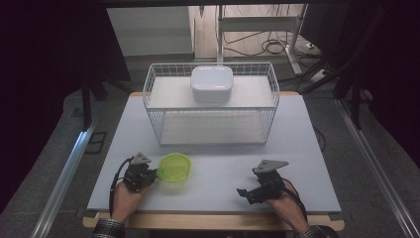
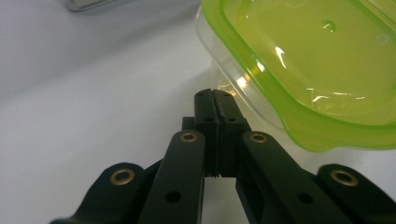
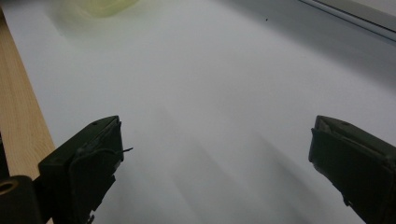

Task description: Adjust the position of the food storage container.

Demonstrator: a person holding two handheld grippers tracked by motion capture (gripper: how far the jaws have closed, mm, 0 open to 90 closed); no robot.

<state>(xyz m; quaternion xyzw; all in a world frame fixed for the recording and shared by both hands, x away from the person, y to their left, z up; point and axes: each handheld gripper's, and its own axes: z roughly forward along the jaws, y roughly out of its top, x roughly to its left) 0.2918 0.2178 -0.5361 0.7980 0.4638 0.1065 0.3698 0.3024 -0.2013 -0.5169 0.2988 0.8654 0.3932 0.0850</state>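
Left gripper (image 2: 215, 95) jaws pressed together, gripping nothing, tips at green-lidded box (image 2: 322, 70) rim. Right gripper (image 3: 215, 154) wide apart, empty, well right of box. White tub (image 1: 212, 83) atop wire basket (image 1: 153, 124) beyond box.

On the table (image 1: 297, 148), the wire rack (image 1: 212, 106) stands at the back with the lidded box (image 1: 212, 83) on top; the container (image 1: 175, 167) lies before the rack's left end.

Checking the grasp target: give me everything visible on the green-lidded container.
The container is a small rounded-square tub of clear plastic with a translucent lime-green lid, closed and upright. It sits on the white table in front of the wire basket. The left claw, jaws shut with nothing between them, is at its near-left edge; actual contact cannot be told.
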